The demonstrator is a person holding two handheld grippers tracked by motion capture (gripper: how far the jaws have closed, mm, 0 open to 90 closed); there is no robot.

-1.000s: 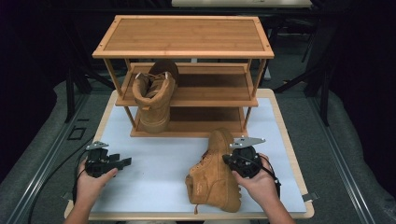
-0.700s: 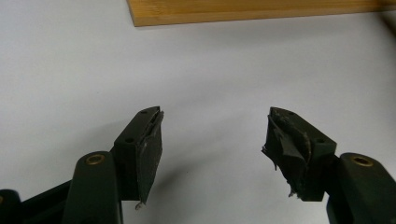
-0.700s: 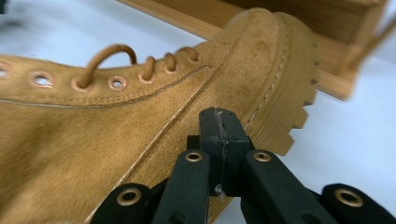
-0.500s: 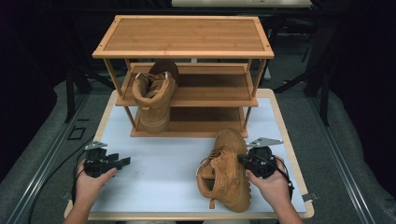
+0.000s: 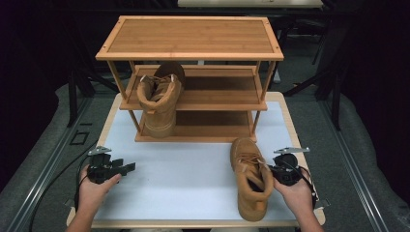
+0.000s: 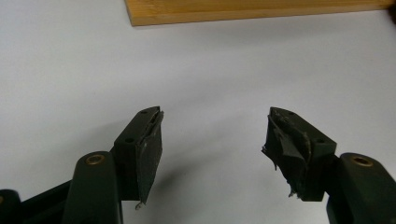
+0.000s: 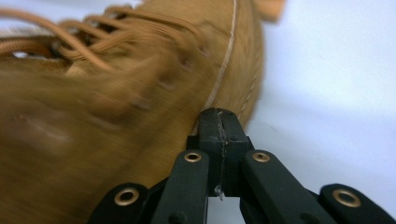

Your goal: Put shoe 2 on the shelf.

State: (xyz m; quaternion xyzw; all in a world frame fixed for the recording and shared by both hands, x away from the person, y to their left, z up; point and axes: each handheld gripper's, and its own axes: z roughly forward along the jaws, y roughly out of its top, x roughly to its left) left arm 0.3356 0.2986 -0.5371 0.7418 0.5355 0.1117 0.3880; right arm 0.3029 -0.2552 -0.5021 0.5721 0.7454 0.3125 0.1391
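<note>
A tan lace-up boot (image 5: pixel 251 179) stands on the white mat at the front right, toe toward the rack. My right gripper (image 5: pixel 271 171) is shut, and its tips rest against the boot's right side (image 7: pixel 116 107) with nothing between the jaws (image 7: pixel 218 122). A second tan boot (image 5: pixel 159 104) stands in the left half of the wooden shoe rack (image 5: pixel 193 36), its upper leaning out over the middle shelf. My left gripper (image 5: pixel 126 168) hovers low over the mat at the front left, open and empty (image 6: pixel 212 140).
The three-tier bamboo rack fills the back of the white mat (image 5: pixel 183 169); its bottom board edge (image 6: pixel 243 10) lies ahead of the left gripper. The right half of each shelf is bare. Dark floor and metal rails surround the table.
The right hand has moved right and a little toward the table's front, taking the boot along; the boot has turned from tilted to upright. The left hand has stayed in place.
</note>
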